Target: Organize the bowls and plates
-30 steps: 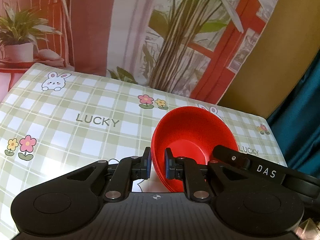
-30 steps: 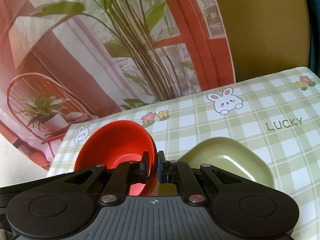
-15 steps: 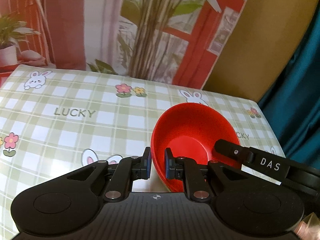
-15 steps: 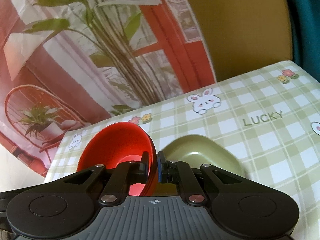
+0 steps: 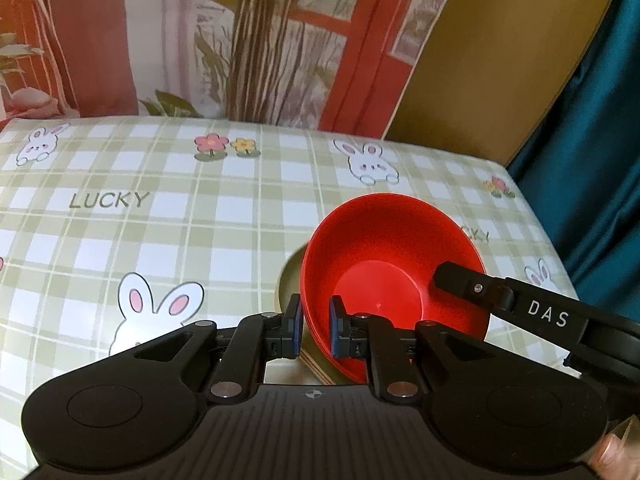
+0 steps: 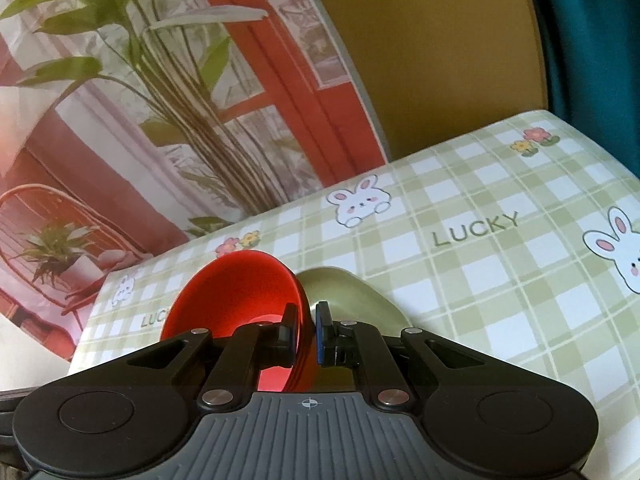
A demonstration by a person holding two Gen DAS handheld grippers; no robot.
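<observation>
A red bowl hangs tilted just above the checked tablecloth, held by both grippers. My left gripper is shut on its near rim. My right gripper is shut on the opposite rim, and its black finger reaches into the bowl from the right in the left wrist view. The right wrist view shows the red bowl left of centre. An olive green plate lies on the table right behind and below the bowl. Only a sliver of that green plate shows past the bowl's left side in the left wrist view.
The table carries a green checked cloth with rabbits, flowers and "LUCKY" print. A printed backdrop with plants and a red window stands behind it. A teal curtain hangs past the table's right edge.
Both grippers have carried the red bowl to the right across the table and lower. The green plate, plainly visible before in the right wrist view, is now mostly hidden behind the bowl.
</observation>
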